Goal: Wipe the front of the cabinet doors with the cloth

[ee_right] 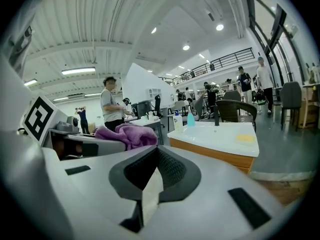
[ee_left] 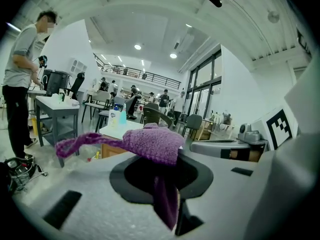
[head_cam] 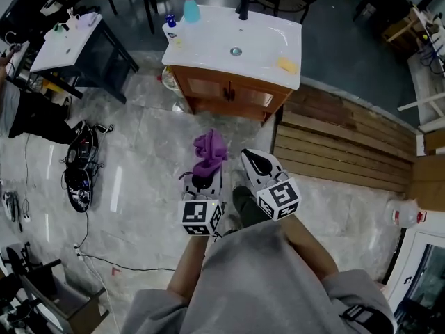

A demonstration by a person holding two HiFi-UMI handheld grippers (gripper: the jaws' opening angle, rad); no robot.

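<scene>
The wooden vanity cabinet (head_cam: 229, 94) with its two doors stands ahead across the floor, under a white sink top (head_cam: 264, 44). A purple cloth (head_cam: 210, 150) bunches out of my left gripper (head_cam: 203, 175), which is shut on it. In the left gripper view the cloth (ee_left: 152, 141) fills the jaws and one strand trails left. My right gripper (head_cam: 254, 161) is beside it, shut and empty, its jaws (ee_right: 152, 184) pointing at the cabinet (ee_right: 215, 153). Both grippers are well short of the doors.
On the sink top are a blue soap bottle (head_cam: 190, 9), a white bottle (head_cam: 170, 28), a black faucet (head_cam: 243, 9) and a yellow sponge (head_cam: 287, 64). Wooden decking (head_cam: 341, 141) lies to the right. A white table (head_cam: 69, 40) and floor gear (head_cam: 80, 176) are left, where a person (ee_left: 20, 84) stands.
</scene>
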